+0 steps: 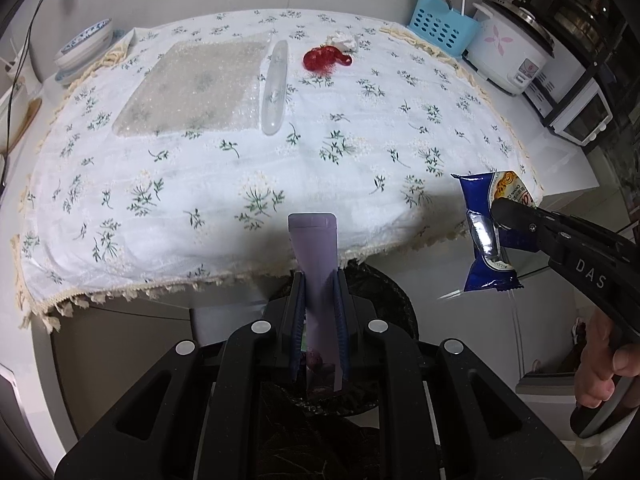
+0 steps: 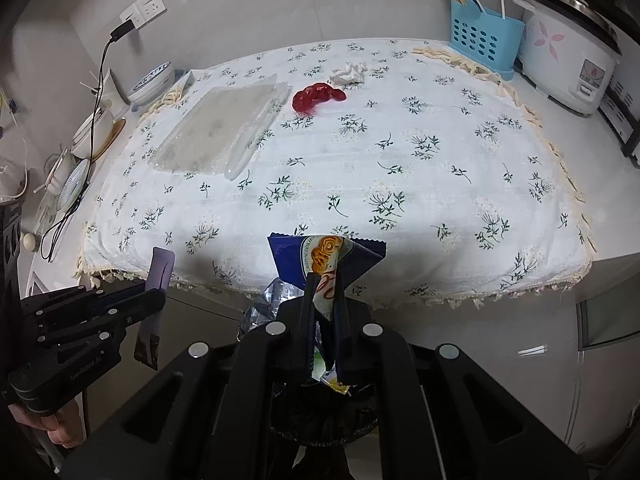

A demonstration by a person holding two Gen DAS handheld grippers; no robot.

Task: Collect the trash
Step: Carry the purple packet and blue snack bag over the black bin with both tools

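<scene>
The left hand-held gripper is clenched on a purple sachet, flat and thin, pinched near its middle with both ends sticking out. The right hand-held gripper is clenched on a blue snack wrapper, crumpled foil film, held by its midsection. Both pieces hang off the front edge of the bench, above a black-lined trash bin.

Both likely weigh almost nothing, soft, crinkly, a bit slick; the wrapper should spring back and may cling to the pads on release.

2 pieces of trash remain on the floral tablecloth: a red plastic scrap and a white crumpled tissue just behind it, touching or nearly so. Red scrap looks limp; pinch a raised fold. Tissue is soft and compressible; grab across the bulk.
</scene>
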